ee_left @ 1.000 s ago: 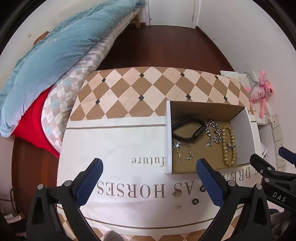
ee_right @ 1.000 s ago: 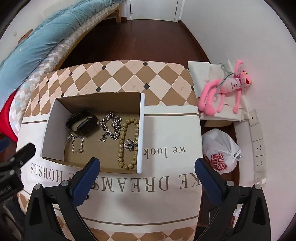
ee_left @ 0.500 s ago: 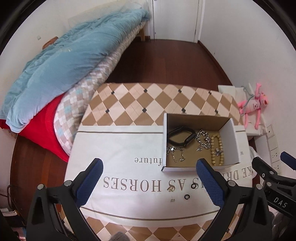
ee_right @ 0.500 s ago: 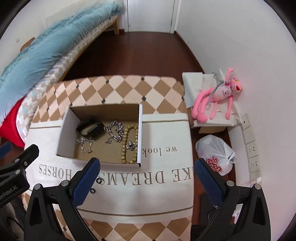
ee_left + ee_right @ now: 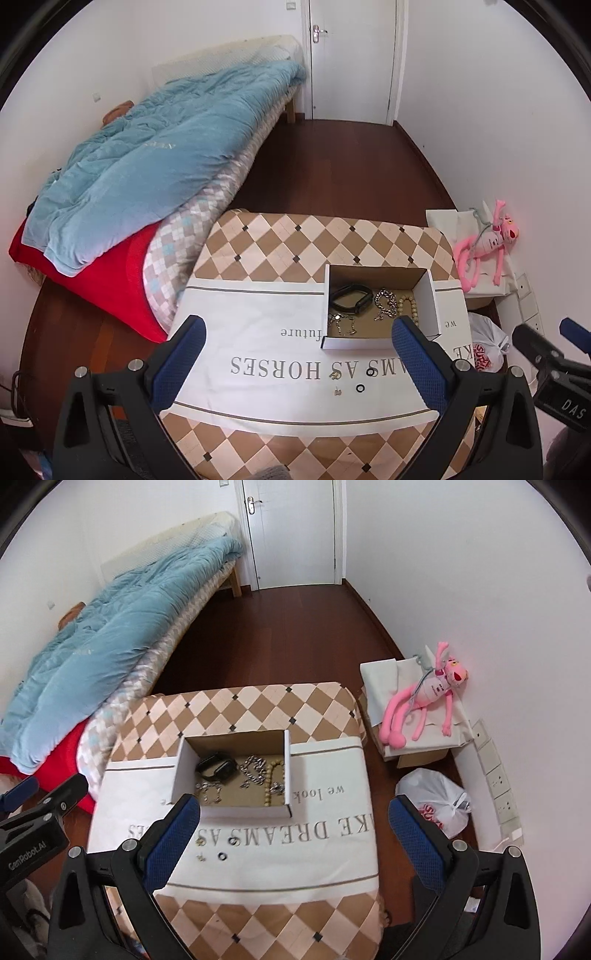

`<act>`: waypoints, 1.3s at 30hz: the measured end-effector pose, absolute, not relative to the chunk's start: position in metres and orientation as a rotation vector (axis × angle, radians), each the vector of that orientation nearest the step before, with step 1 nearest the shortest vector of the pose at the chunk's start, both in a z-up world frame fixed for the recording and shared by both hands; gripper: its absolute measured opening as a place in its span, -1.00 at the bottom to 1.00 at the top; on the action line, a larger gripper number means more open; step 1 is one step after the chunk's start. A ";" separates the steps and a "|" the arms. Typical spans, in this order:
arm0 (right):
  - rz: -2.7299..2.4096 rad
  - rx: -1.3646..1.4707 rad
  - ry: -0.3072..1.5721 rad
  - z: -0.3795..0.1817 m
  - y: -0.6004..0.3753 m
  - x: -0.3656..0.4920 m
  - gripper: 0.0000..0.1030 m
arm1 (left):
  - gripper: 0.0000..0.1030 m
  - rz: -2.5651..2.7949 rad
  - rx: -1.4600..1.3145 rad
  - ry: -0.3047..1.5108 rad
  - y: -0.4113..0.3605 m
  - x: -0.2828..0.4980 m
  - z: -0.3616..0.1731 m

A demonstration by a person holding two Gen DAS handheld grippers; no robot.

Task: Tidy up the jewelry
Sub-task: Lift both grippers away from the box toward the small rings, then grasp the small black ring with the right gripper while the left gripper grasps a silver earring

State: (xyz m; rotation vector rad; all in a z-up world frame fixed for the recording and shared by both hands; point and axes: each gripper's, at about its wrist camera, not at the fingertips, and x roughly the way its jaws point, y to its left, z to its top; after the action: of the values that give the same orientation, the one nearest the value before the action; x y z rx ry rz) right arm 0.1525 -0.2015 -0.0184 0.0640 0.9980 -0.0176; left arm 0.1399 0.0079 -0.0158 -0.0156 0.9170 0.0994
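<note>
An open cardboard box (image 5: 430, 306) (image 5: 181, 768) stands on the cloth-covered table. It holds a black band (image 5: 351, 298) (image 5: 217, 767), a silver chain (image 5: 385, 303) (image 5: 254, 770), a beige bead bracelet (image 5: 408, 308) (image 5: 272, 780) and a thin silver bracelet (image 5: 341, 323) (image 5: 208, 791). Small rings (image 5: 360, 387) (image 5: 222, 856) and earrings (image 5: 335, 376) (image 5: 201, 857) lie on the white cloth in front of the box. My left gripper (image 5: 295, 362) and right gripper (image 5: 291, 840) are both open and empty, held high above the table's near edge.
A bed with a blue duvet (image 5: 155, 162) lies left of the table. A pink plush toy (image 5: 424, 698) on a box and a white plastic bag (image 5: 436, 797) sit on the floor at the right. A closed door (image 5: 351, 55) is at the far wall.
Both grippers have pulled up and back from the table. The box and jewelry look smaller, and more of the room shows. Nothing on the table moved.
</note>
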 end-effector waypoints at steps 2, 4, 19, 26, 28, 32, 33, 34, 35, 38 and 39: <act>-0.013 0.062 1.018 -0.025 -0.200 0.147 1.00 | 1.00 0.108 -0.007 0.934 0.011 0.136 -0.027; -0.014 0.052 1.052 -0.042 -0.197 0.143 1.00 | 1.00 0.119 0.003 0.965 0.015 0.134 -0.044; 0.210 0.134 1.261 -0.216 -0.141 0.166 0.18 | 1.00 0.223 0.025 1.270 0.055 0.148 -0.215; 0.201 0.034 1.259 -0.248 -0.110 0.179 -0.11 | 0.98 0.160 0.038 1.313 0.062 0.155 -0.239; 0.190 -0.018 1.235 -0.249 -0.102 0.180 -0.29 | 0.98 0.155 0.050 1.324 0.061 0.155 -0.242; 0.173 -0.112 1.201 -0.252 -0.091 0.179 -0.75 | 0.98 0.149 0.048 1.333 0.061 0.157 -0.244; 0.176 -0.119 1.198 -0.252 -0.091 0.179 -0.75 | 0.98 0.142 0.048 1.332 0.059 0.156 -0.243; 0.175 -0.122 1.198 -0.252 -0.092 0.177 -0.75 | 0.98 0.140 0.052 1.330 0.057 0.155 -0.241; 0.174 -0.112 1.201 -0.251 -0.096 0.176 -0.75 | 0.98 0.132 0.051 1.326 0.054 0.154 -0.239; 0.155 -0.027 1.198 -0.242 -0.117 0.172 -0.75 | 0.98 0.078 0.023 1.311 0.042 0.151 -0.231; 0.145 -0.002 1.194 -0.237 -0.126 0.171 -0.75 | 0.98 0.038 0.008 1.303 0.032 0.149 -0.227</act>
State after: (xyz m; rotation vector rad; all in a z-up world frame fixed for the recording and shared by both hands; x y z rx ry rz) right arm 0.1711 -0.1264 -0.2372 -0.0019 1.1936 0.1448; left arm 0.1488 0.0320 -0.2273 0.0076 1.3029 0.0382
